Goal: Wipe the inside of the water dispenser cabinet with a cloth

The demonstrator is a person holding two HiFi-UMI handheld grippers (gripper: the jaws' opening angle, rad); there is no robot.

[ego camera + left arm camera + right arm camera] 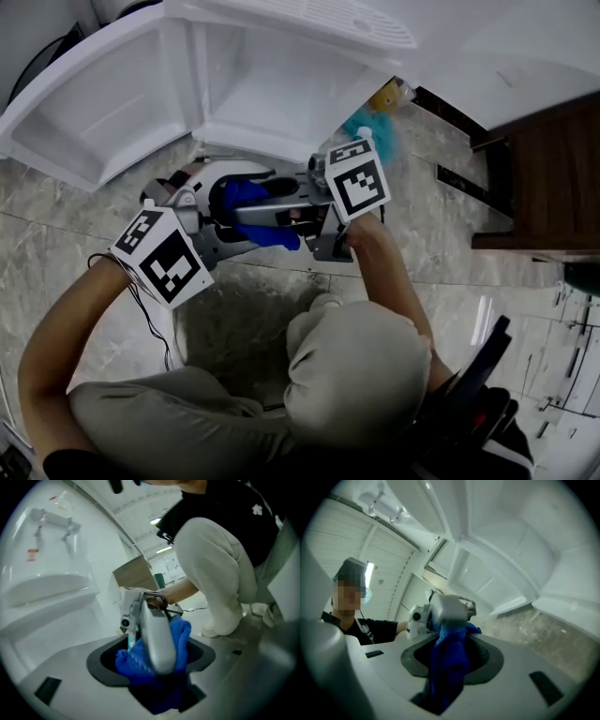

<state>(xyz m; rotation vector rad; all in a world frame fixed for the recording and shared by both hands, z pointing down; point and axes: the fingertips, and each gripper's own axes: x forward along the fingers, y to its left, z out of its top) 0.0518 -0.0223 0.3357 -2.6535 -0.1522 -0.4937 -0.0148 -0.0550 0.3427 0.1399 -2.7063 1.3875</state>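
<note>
1. The right gripper's (286, 211) jaws are clamped on the crumpled blue cloth (246, 196), which trails down from them.
2. The left gripper's (217, 234) jaws stand wide apart, with a bunch of the same cloth lying loose between them.
3. The grippers meet tip to tip just in front of the open white water dispenser cabinet (281, 84), outside it.
4. The cloth hangs above the grey marble-tiled floor (441, 187) before the cabinet.
</note>
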